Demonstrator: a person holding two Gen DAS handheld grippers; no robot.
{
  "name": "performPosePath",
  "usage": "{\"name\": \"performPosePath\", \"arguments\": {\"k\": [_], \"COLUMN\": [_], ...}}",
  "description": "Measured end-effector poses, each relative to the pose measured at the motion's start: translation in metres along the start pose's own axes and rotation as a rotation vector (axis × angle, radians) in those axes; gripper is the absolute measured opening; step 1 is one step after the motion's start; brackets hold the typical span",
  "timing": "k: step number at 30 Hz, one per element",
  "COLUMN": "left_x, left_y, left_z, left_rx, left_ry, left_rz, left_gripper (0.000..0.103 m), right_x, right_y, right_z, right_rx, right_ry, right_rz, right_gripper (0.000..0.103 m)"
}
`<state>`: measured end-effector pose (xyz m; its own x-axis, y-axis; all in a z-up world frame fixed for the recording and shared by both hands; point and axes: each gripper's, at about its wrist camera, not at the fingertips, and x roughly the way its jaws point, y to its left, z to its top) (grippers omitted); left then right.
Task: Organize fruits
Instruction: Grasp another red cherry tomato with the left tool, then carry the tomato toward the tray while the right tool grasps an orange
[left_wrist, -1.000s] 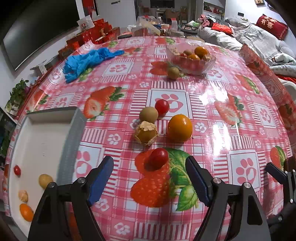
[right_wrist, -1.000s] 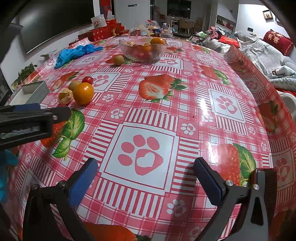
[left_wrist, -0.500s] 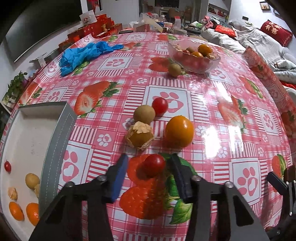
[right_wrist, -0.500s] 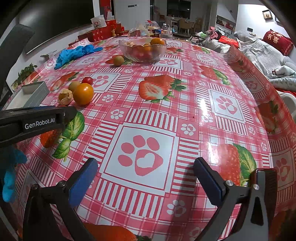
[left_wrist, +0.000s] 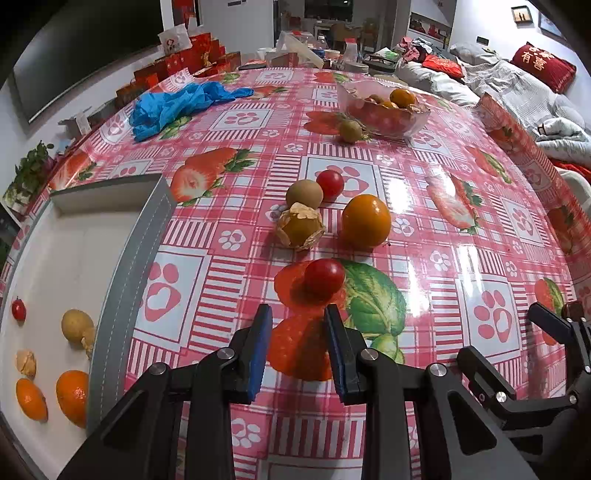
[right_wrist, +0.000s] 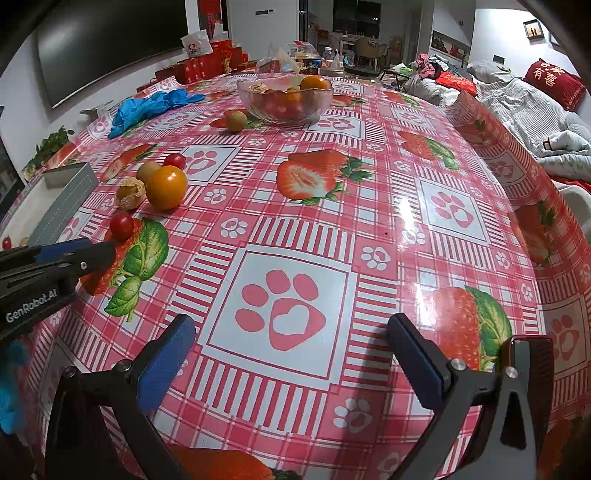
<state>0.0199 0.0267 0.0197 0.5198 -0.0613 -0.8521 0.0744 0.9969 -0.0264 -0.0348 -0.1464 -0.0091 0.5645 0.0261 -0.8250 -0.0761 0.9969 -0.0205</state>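
Observation:
A cherry tomato (left_wrist: 324, 277) lies on the tablecloth just ahead of my left gripper (left_wrist: 297, 332). The jaws are partly closed with a narrow gap and hold nothing. Behind it lie a husked groundcherry (left_wrist: 300, 229), an orange (left_wrist: 365, 220), a brown kiwi-like fruit (left_wrist: 303, 192) and a second cherry tomato (left_wrist: 330, 183). A grey-rimmed white tray (left_wrist: 125, 280) at the left holds several fruits. My right gripper (right_wrist: 291, 345) is open and empty over a paw print; the nearest tomato also shows in its view (right_wrist: 122, 226).
A glass bowl (left_wrist: 384, 110) of fruit stands at the back, with a small green fruit (left_wrist: 351, 130) beside it. Blue gloves (left_wrist: 173, 105) lie at the back left. Red boxes (left_wrist: 184, 62) line the far edge. The table edge drops off at the right.
My left gripper's jaws have narrowed from wide open to a small gap and it has pulled back slightly; the tomato stays on the table. The right gripper has not moved.

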Motion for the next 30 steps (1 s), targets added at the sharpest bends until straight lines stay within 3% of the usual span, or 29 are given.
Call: {"name": "performPosePath", "arguments": {"k": [7,23,25,30], "left_x": [0.002,0.016,0.015,0.010], "left_y": [-0.014,-0.017,-0.016,-0.008], "left_z": [0.005,0.021,0.020,0.016], "left_rx": [0.040,0.011,0.011,0.004], "left_ry": [-0.012,-0.027,-0.029,-0.020], "left_rz": [-0.002,0.015,0.006,-0.013], "left_gripper": [0.032,0.032,0.024,0.024], "right_x": [0.000,0.000,0.000,0.000], "right_y": [0.000,0.000,0.000,0.000], "right_z": [0.000,0.000,0.000,0.000], "right_rx": [0.000,0.000,0.000,-0.001], "right_ry": [0.000,-0.001,-0.001,0.001], "right_rz": [0.000,0.001,0.000,0.001], "right_gripper": [0.103,0.103,0.103,0.103]}}
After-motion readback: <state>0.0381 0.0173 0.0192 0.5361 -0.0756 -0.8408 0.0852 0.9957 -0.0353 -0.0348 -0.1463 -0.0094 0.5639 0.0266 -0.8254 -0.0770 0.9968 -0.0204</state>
